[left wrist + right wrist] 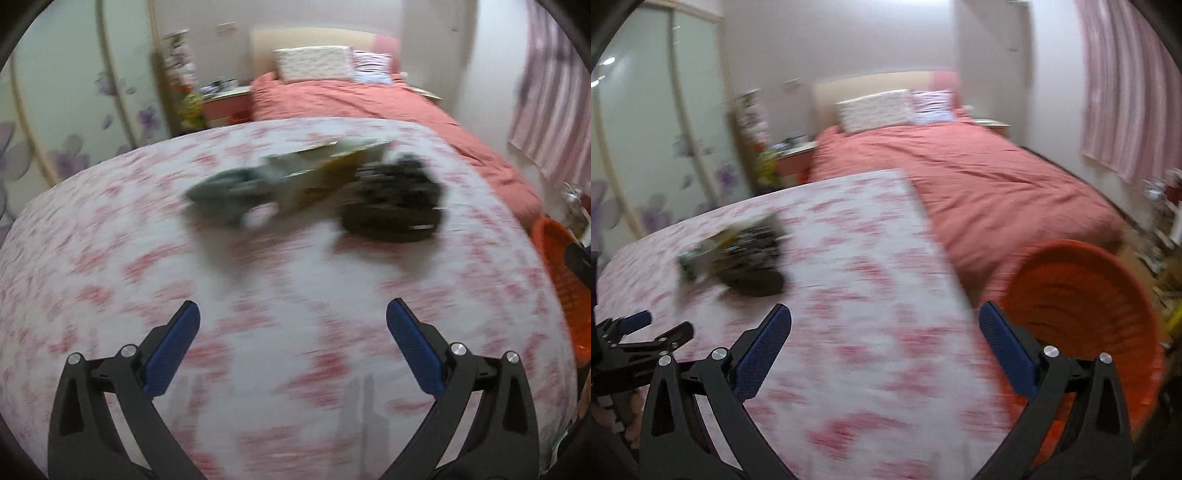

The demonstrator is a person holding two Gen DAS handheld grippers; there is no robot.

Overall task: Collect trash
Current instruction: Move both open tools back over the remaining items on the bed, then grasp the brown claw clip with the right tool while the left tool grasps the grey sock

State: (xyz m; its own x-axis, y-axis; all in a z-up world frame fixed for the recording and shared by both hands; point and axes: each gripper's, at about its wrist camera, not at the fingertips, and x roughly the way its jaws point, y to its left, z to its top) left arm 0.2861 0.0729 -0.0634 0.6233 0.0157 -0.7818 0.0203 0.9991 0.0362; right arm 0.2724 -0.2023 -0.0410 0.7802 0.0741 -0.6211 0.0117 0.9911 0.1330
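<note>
My left tongs (293, 319) and right tongs (884, 319) stand spread wide, gripping nothing. The blurred pile of grey, yellow and black trash (317, 188) lies on the pink-patterned cloth-covered table (258, 350). The orange plastic basket (1082, 306) stands beside the table.

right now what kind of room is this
Most likely a home bedroom. A bed with a coral cover and pillows stands against the far wall, pink striped curtains hang on the right, and sliding wardrobe doors with a purple flower print run along the left.
</note>
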